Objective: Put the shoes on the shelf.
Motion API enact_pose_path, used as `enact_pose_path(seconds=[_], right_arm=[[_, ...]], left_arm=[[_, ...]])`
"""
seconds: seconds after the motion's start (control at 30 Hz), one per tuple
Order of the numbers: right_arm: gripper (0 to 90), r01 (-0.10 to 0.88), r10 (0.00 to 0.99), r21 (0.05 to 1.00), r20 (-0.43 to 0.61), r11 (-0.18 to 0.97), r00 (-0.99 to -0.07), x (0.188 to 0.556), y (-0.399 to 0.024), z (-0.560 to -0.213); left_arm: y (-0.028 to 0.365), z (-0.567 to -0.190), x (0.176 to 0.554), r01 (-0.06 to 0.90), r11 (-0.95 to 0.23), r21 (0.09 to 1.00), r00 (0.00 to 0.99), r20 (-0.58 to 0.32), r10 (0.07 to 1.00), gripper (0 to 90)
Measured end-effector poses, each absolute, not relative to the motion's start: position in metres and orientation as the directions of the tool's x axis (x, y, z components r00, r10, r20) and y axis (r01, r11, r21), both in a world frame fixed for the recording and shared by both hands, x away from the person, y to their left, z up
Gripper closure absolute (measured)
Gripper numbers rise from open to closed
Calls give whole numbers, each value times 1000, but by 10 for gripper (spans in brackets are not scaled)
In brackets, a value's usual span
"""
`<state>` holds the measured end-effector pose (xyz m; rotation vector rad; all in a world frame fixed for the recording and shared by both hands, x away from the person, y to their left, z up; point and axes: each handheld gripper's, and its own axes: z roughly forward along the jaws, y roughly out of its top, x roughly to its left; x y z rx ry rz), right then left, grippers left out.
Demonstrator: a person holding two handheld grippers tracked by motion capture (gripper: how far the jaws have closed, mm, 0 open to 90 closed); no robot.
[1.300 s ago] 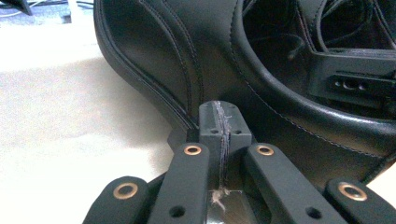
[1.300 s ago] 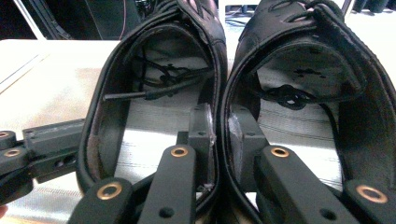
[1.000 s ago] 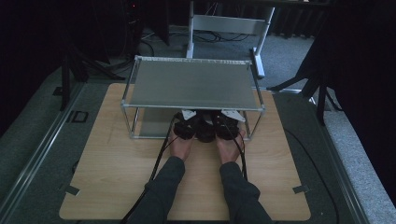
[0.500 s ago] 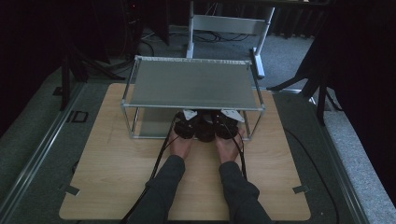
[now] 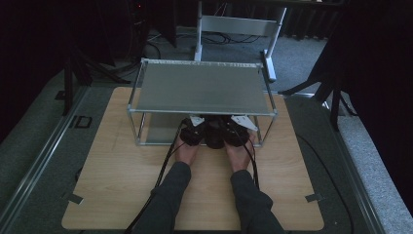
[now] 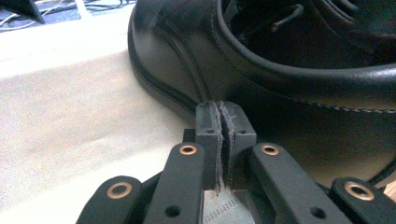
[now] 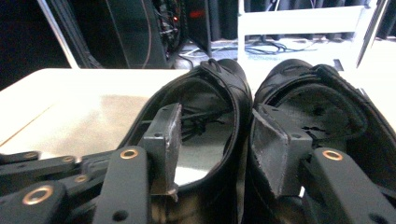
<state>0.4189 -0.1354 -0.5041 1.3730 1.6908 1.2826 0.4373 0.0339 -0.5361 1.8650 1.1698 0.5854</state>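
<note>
Right hand-held gripper (image 7: 212, 140) newly parted astride shoe walls (image 7: 240, 116), left hand-held gripper (image 6: 224, 126) clenched empty, wooden table (image 5: 122, 170), dark room.

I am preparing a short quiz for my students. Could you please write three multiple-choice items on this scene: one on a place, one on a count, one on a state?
1. Where do the shoes stand?
A. on top of the rack
B. under the rack's top shelf
C. on the floor

2. How many black shoes are there?
A. one
B. two
C. three

3. How are the left gripper's jaws?
A. wide open
B. shut on a shoe
C. shut, holding nothing

Answers: 1 B, they sit beneath the metal shelf; 2 B, a pair side by side; 3 C, pads meet beside the shoe.
</note>
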Motion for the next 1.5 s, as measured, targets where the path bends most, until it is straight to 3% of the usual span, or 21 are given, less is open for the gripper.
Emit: enact_pose_path(seconds=[0.27, 0.47, 0.83, 1.17, 1.5], right_arm=[[482, 309, 939, 951, 106, 0, -328, 383, -162, -493], [487, 291, 954, 957, 80, 8, -289, 364, -192, -497], [477, 429, 968, 903, 100, 9, -230, 359, -219, -512], [457, 554, 965, 831, 106, 46, -238, 354, -229, -516], [446, 592, 965, 803, 97, 69, -243, 345, -245, -521]], left_arm=[[36, -539, 438, 518, -220, 827, 451, -45, 891, 816], [39, -540, 434, 520, -230, 822, 462, -44, 886, 776], [49, -536, 420, 548, -236, 802, 498, -86, 863, 702], [66, -533, 401, 573, -248, 781, 539, -131, 832, 671], [90, -538, 379, 586, -249, 771, 545, -147, 826, 639]])
